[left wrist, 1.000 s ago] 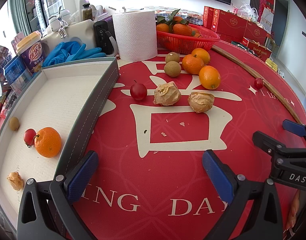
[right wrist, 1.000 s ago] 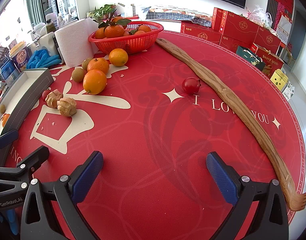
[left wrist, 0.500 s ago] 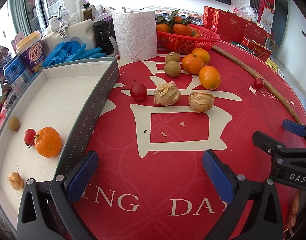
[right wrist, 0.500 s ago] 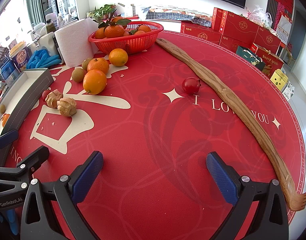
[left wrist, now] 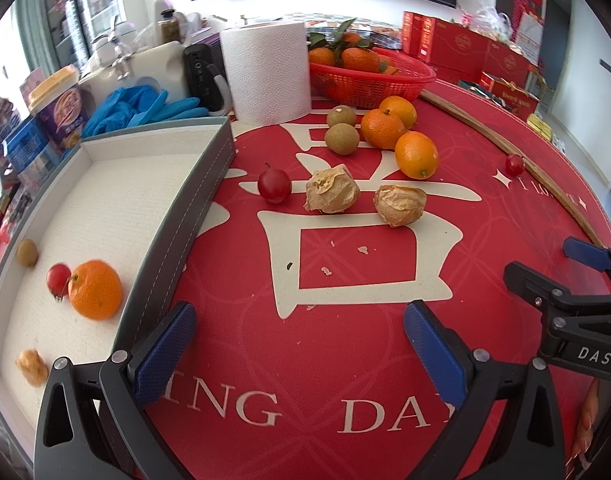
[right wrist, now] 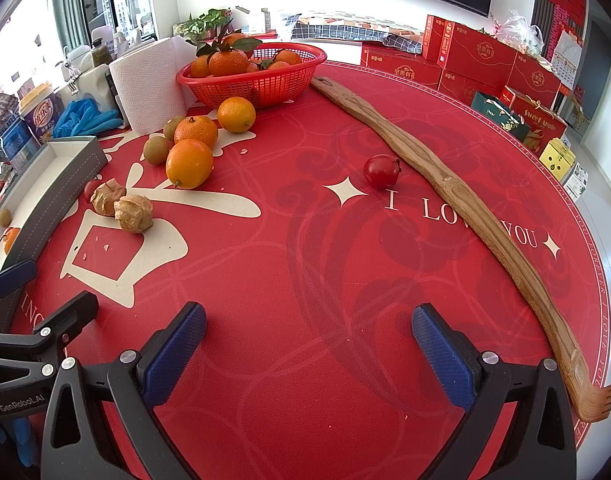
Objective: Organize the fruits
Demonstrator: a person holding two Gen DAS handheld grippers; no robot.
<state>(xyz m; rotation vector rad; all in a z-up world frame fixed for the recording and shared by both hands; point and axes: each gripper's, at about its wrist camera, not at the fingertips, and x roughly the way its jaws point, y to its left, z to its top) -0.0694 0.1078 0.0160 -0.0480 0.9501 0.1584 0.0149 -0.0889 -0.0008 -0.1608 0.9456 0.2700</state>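
Observation:
A grey tray [left wrist: 209, 184] with a white liner lies at the left. It holds an orange [left wrist: 95, 295], a cherry tomato [left wrist: 58, 279], a small brown fruit [left wrist: 27, 253] and a papery husk fruit [left wrist: 31, 366]. On the red mat lie a cherry tomato [left wrist: 274, 186], two husk fruits [left wrist: 332, 194] [left wrist: 400, 205], three oranges [left wrist: 416, 155], two green-brown fruits [left wrist: 342, 140] and a second tomato [right wrist: 380, 171]. My left gripper [left wrist: 301, 344] is open over the mat, empty. My right gripper [right wrist: 307, 344] is open too, empty.
A red basket [right wrist: 257, 88] of tangerines and a paper towel roll [left wrist: 267, 72] stand at the back. A long wooden back scratcher [right wrist: 445, 184] lies across the mat. Blue gloves [left wrist: 141, 106], a tub [left wrist: 59, 110] and red boxes [right wrist: 481, 56] ring the table.

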